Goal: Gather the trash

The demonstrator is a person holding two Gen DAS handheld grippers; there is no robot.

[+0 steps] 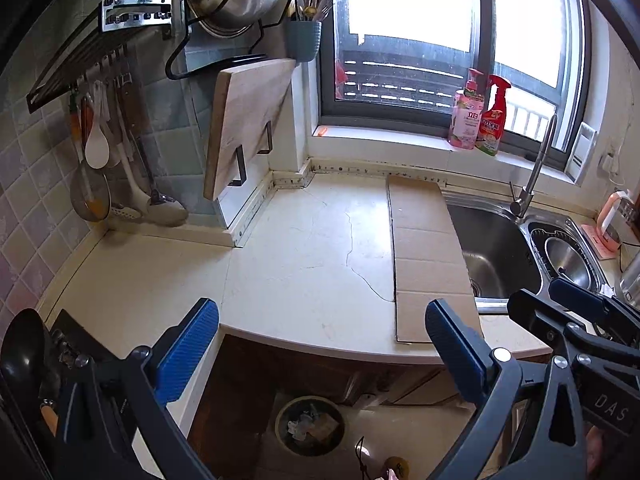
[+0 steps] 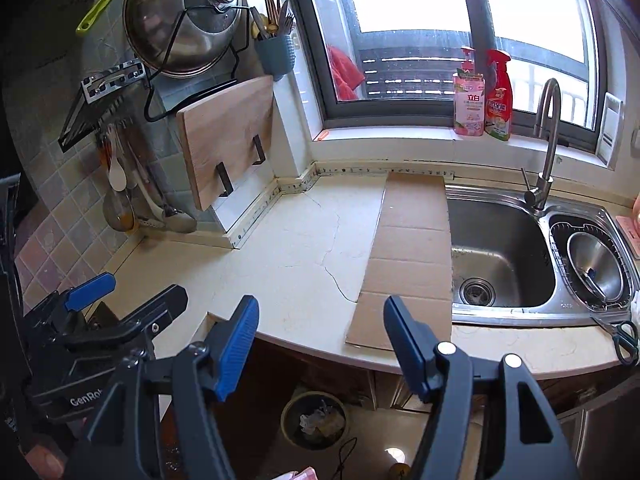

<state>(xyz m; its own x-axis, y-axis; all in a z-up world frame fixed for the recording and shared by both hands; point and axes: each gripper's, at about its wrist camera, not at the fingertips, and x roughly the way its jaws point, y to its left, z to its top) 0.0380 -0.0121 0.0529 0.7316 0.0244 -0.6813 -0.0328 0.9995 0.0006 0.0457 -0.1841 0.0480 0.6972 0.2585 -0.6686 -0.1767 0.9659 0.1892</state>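
A round trash bin [image 1: 310, 424] [image 2: 314, 420] stands on the floor below the counter edge, with crumpled paper and scraps inside. My left gripper [image 1: 322, 340] hangs open above the counter's front edge and the bin, nothing between its blue pads. My right gripper [image 2: 322, 344] is open too, also empty, over the same edge. Each gripper shows in the other's view: the right gripper [image 1: 548, 296] at the right, the left gripper [image 2: 132, 290] at the left. A flat cardboard strip [image 1: 428, 256] [image 2: 412, 248] lies on the cream countertop [image 1: 304, 248] [image 2: 296, 240] beside the sink.
A steel sink [image 2: 500, 232] with a tall faucet [image 2: 546, 148] sits to the right, with scissors [image 2: 622, 336] at its front. A wooden cutting board [image 2: 228, 140] leans on the wall, ladles hang at left, and two bottles [image 2: 482, 100] stand on the sill.
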